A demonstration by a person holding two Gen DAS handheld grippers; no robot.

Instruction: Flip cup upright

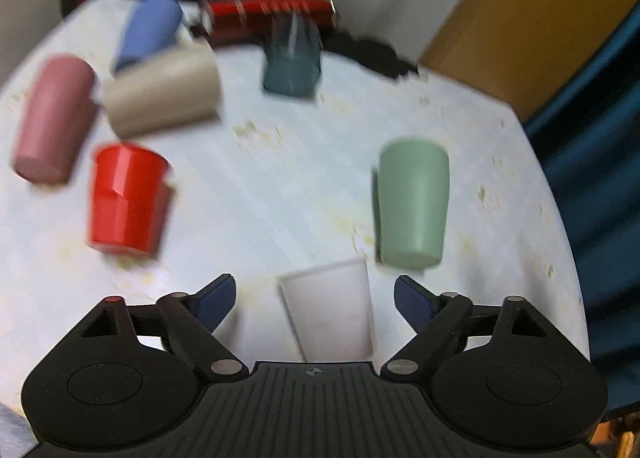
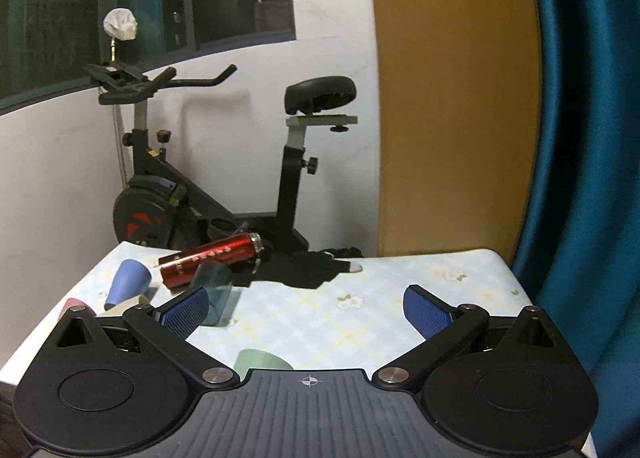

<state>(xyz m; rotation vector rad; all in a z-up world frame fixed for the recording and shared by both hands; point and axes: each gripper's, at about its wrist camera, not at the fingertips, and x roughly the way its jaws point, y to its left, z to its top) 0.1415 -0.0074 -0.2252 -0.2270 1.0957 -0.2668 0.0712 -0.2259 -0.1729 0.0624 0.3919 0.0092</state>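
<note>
The left wrist view is blurred. My left gripper is open, and a white cup stands between its blue fingers without touching them. A green cup stands just beyond on the right, its top also showing in the right wrist view. A red cup stands on the left. Pink, beige and blue cups lie on their sides at the far left. A teal cup stands at the back. My right gripper is open and empty above the table.
A red metal bottle lies at the table's back edge beside a black cloth. An exercise bike stands behind the table. A wooden panel and a blue curtain are on the right.
</note>
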